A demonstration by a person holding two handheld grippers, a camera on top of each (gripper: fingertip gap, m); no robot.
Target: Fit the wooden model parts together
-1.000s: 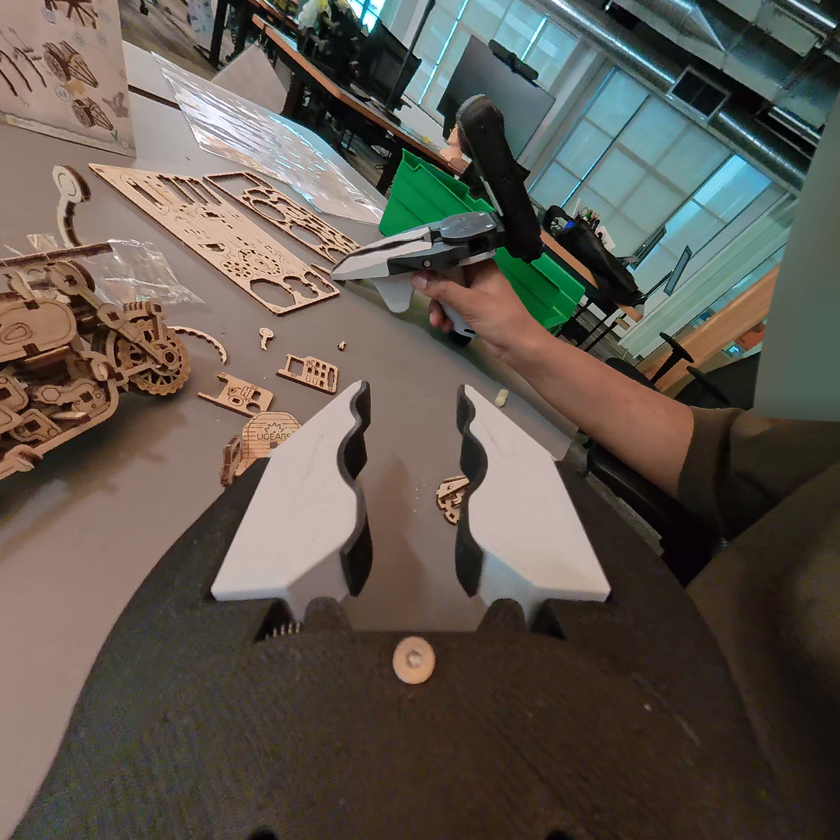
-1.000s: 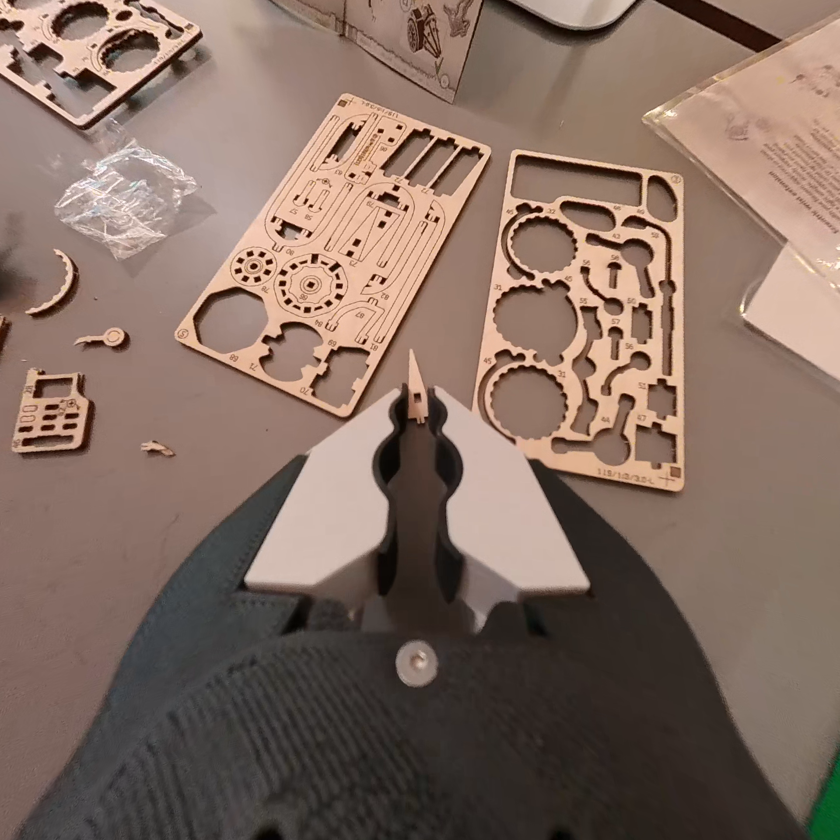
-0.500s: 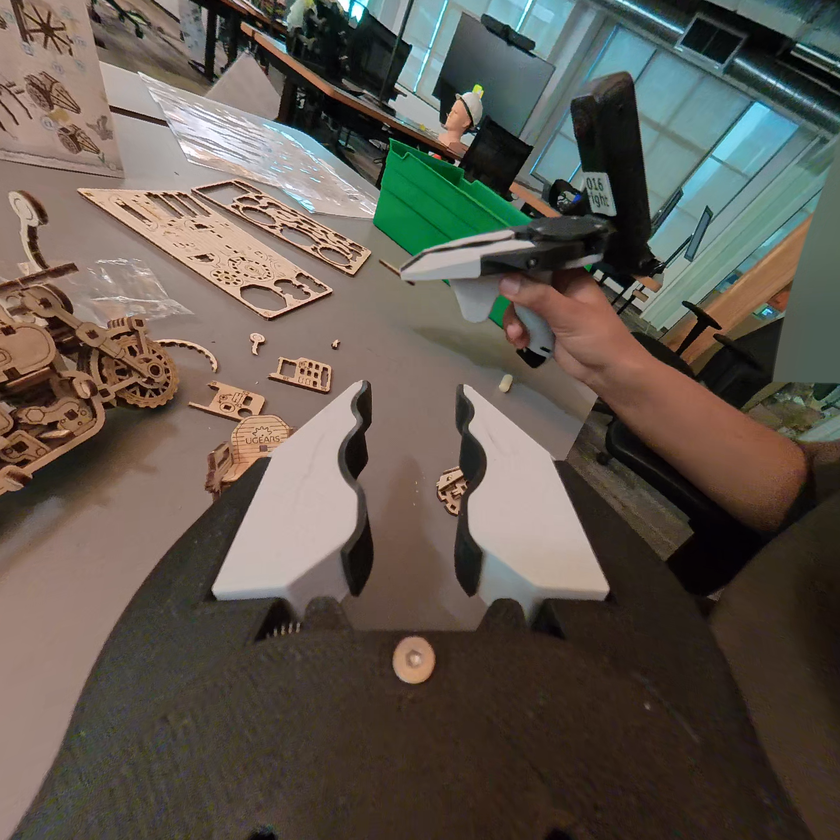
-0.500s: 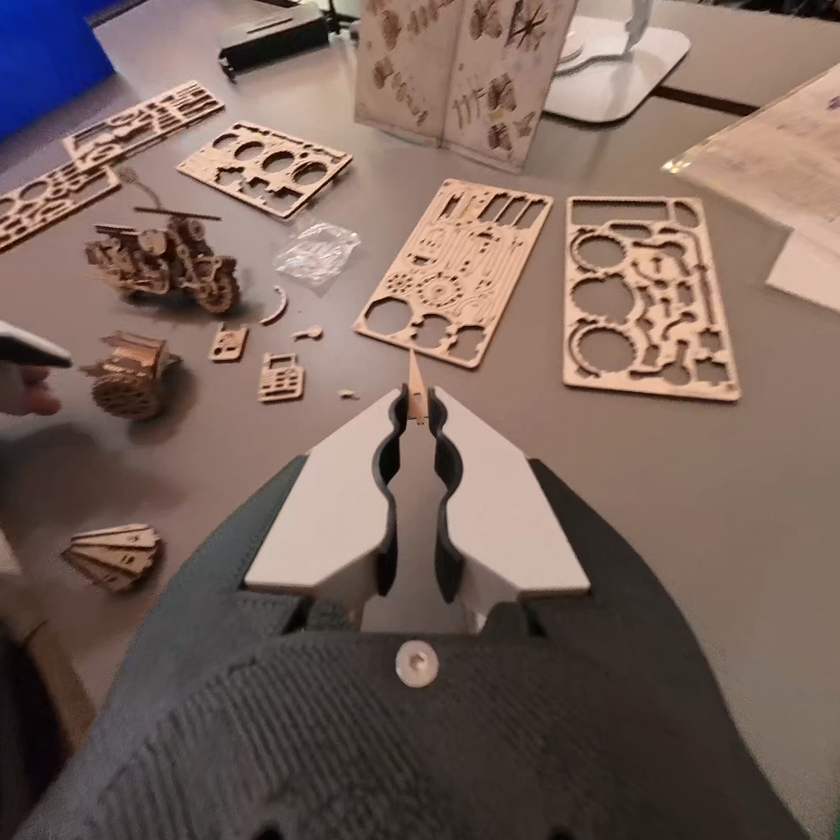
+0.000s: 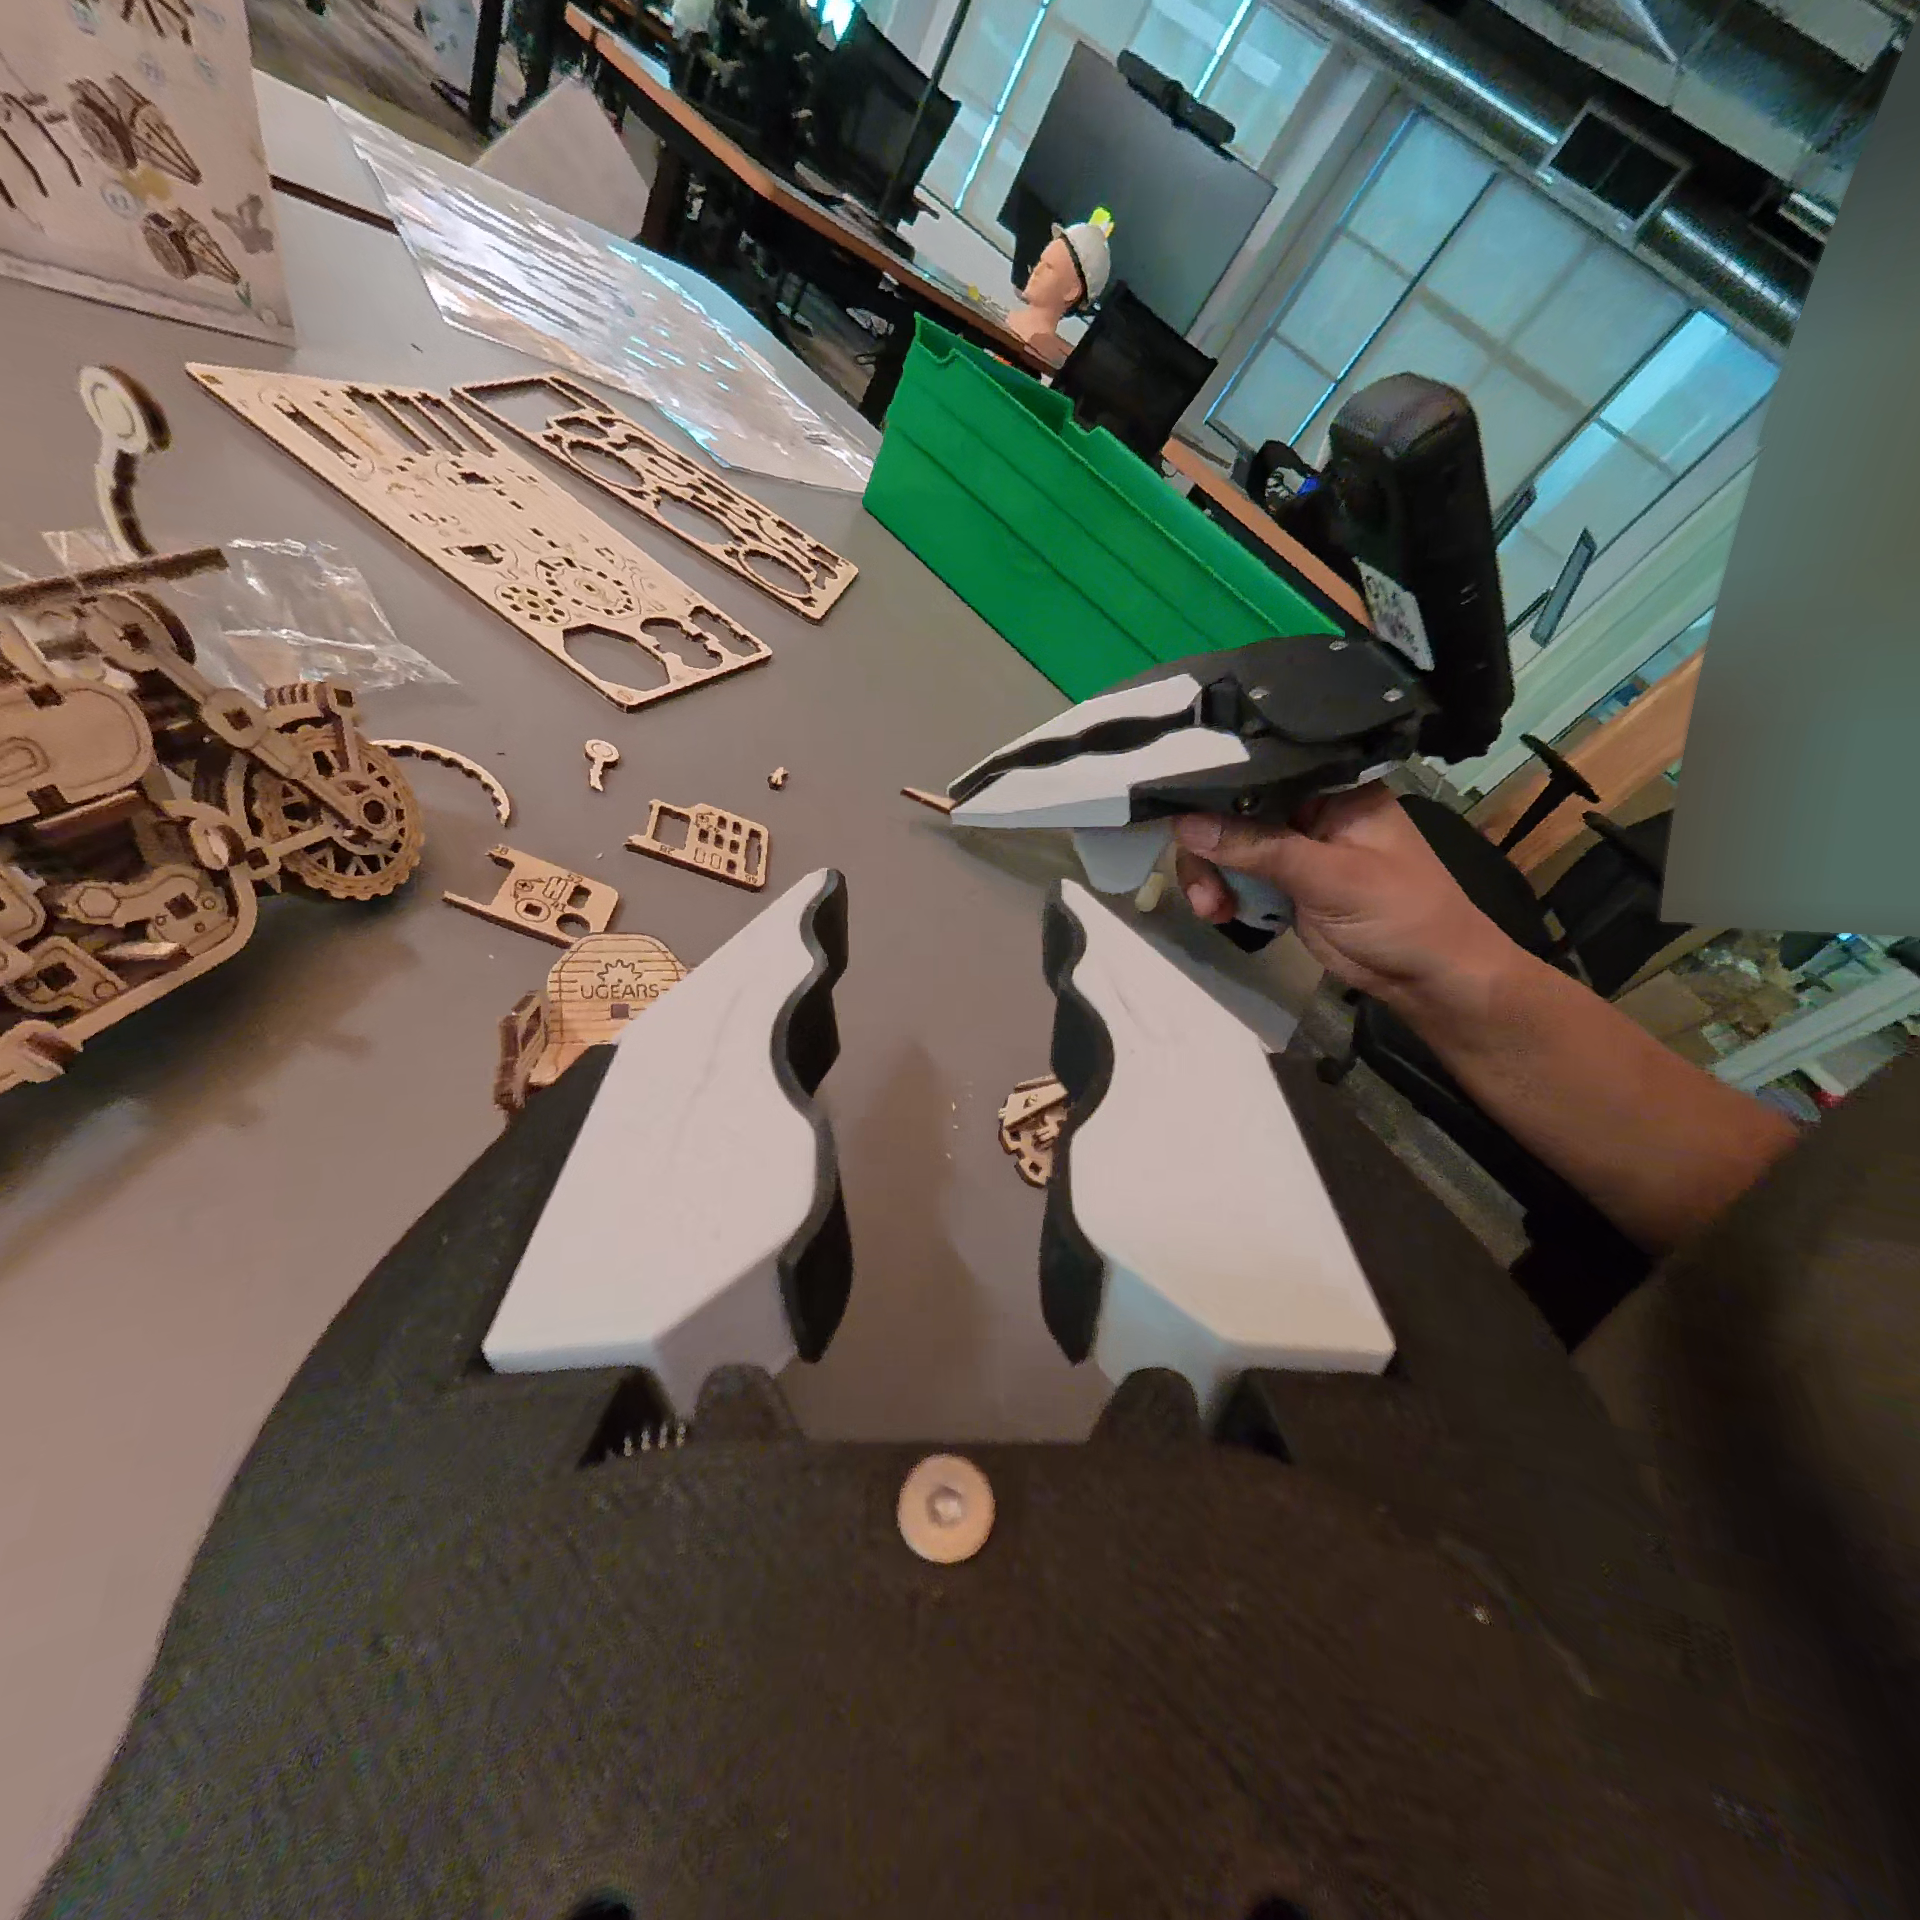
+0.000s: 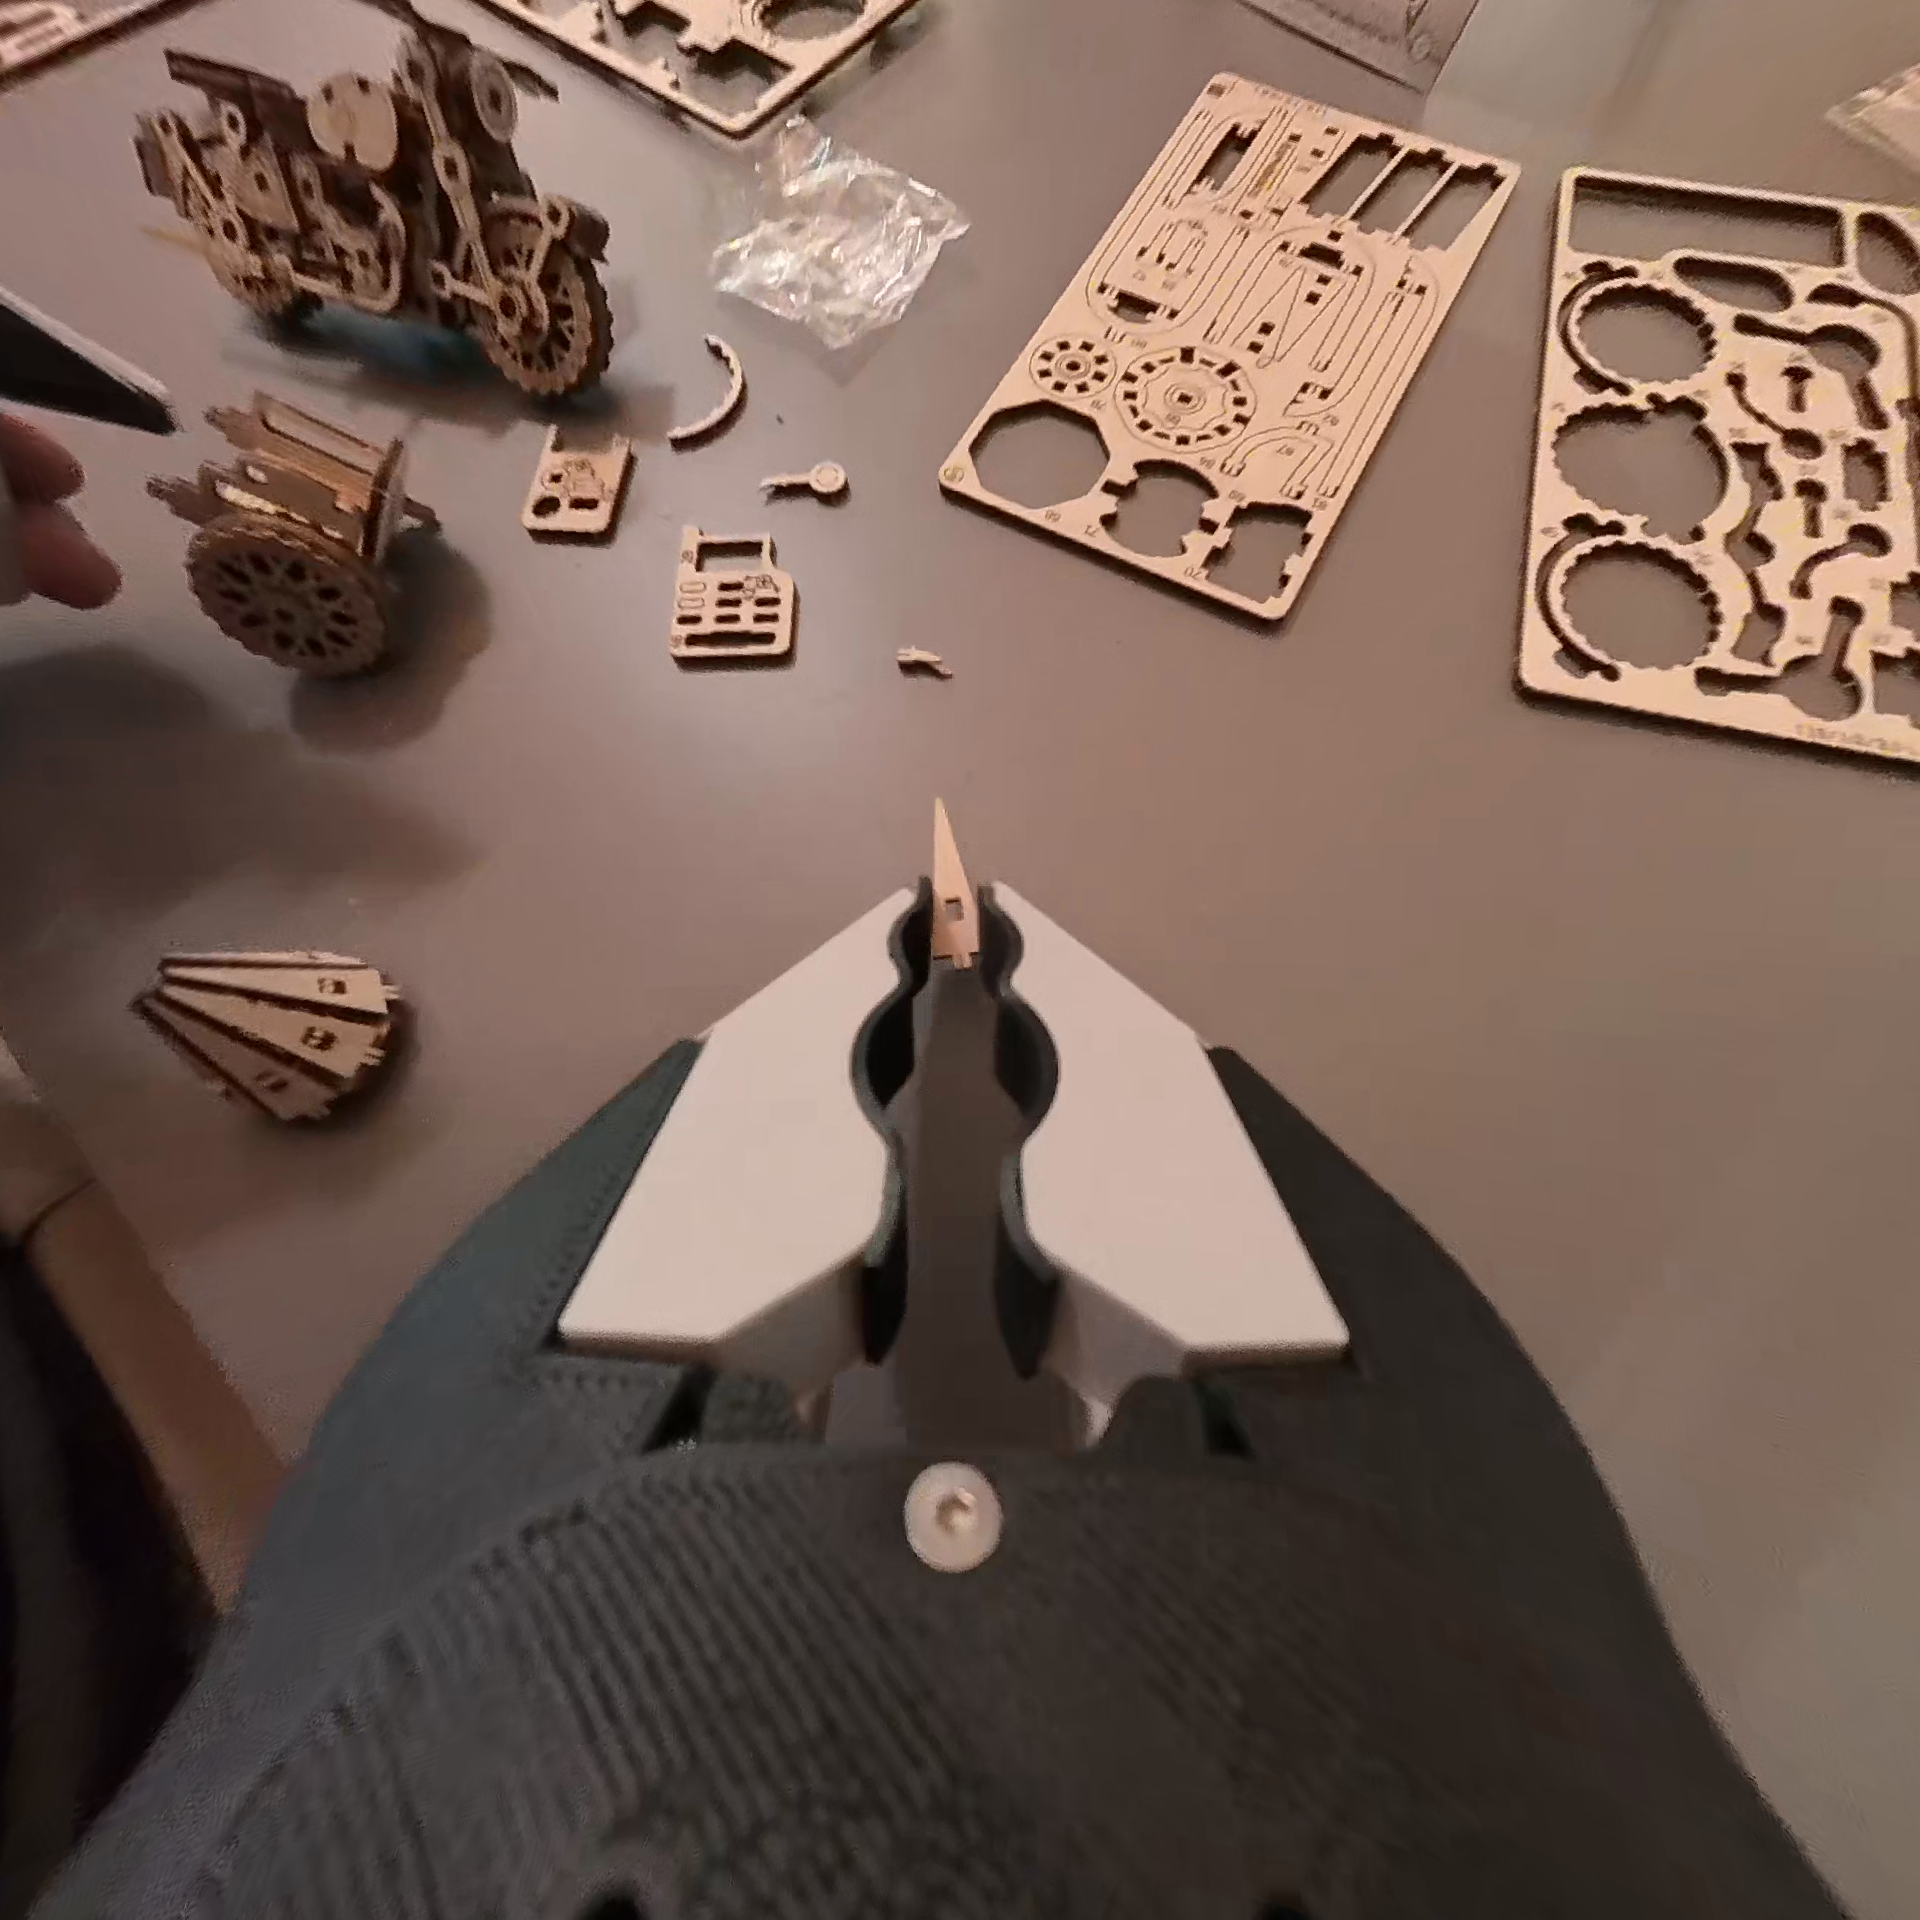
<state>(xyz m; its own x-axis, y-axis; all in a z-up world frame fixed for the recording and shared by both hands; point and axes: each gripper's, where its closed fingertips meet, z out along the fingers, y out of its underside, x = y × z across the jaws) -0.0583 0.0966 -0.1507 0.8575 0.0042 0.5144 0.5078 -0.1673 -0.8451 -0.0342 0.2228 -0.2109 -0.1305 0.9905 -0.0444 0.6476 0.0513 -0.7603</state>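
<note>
My right gripper (image 6: 954, 896) is shut on a thin pointed wooden sliver (image 6: 948, 873), held above the grey table; it also shows in the left wrist view (image 5: 966, 802) with the sliver (image 5: 923, 798) poking from its tip. My left gripper (image 5: 943, 904) is open and empty, low over the table. A wooden motorcycle model (image 6: 374, 208) stands at far left, also in the left wrist view (image 5: 135, 810). A wooden wheel sub-assembly (image 6: 296, 551) sits near it, and a fan-shaped stack of wooden pieces (image 6: 275, 1023) lies at left.
Two cut-out wooden sheets (image 6: 1236, 343) (image 6: 1725, 457) lie at the back right. Small loose parts (image 6: 732, 592) and a crumpled plastic bag (image 6: 831, 244) lie between. A green bin (image 5: 1060, 520) stands at the table's far edge. A hand (image 6: 42, 520) shows at left. About 15 cm separates my left fingertips from my right.
My right gripper has come lower and nearer the loose parts, still shut on the sliver. The left gripper has stayed open and nearly still.
</note>
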